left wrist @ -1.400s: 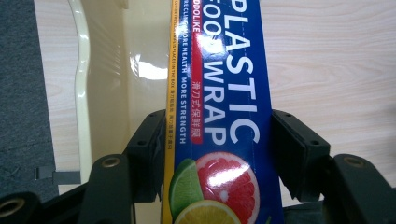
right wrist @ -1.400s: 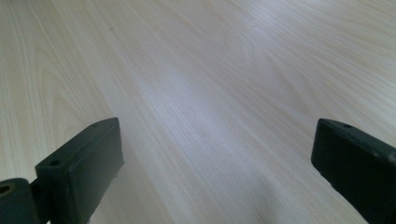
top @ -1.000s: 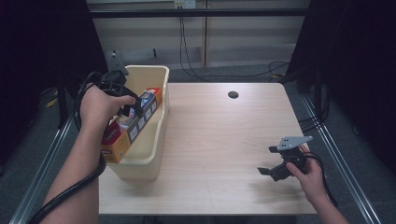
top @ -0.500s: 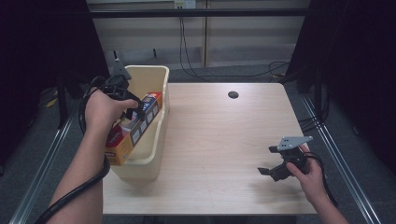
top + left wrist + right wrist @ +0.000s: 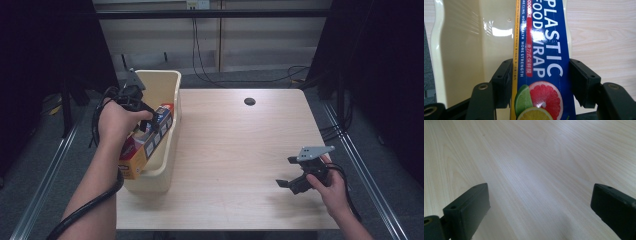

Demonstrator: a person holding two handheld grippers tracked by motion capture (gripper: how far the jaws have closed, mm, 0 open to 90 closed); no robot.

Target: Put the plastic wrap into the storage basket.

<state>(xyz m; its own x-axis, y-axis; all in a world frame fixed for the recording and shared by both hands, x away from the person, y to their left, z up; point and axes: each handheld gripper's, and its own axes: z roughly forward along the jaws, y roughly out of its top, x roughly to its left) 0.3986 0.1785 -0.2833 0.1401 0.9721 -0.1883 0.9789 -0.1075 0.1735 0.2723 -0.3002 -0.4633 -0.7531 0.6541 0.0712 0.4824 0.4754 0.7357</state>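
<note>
Cream bin [image 5: 172, 85] | L gripper [image 5: 541, 80] clamps wrap box [image 5: 544, 50] | R gripper [image 5: 539, 212] wide, over table [image 5: 536, 157]

Blue plastic-wrap box [image 5: 544, 65] tilts in the cream bin [image 5: 165, 85], clamped by the left gripper [image 5: 541, 82].

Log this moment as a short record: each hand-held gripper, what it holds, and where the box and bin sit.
left hand-held gripper: shut on the plastic wrap box, over the bin
right hand-held gripper: open, holding nothing, low over the table at its near right
plastic wrap box: long blue box, gripped across its width, one end down inside the bin
bin: cream plastic, on the table's left edge
table hole: far side, uncovered
</note>
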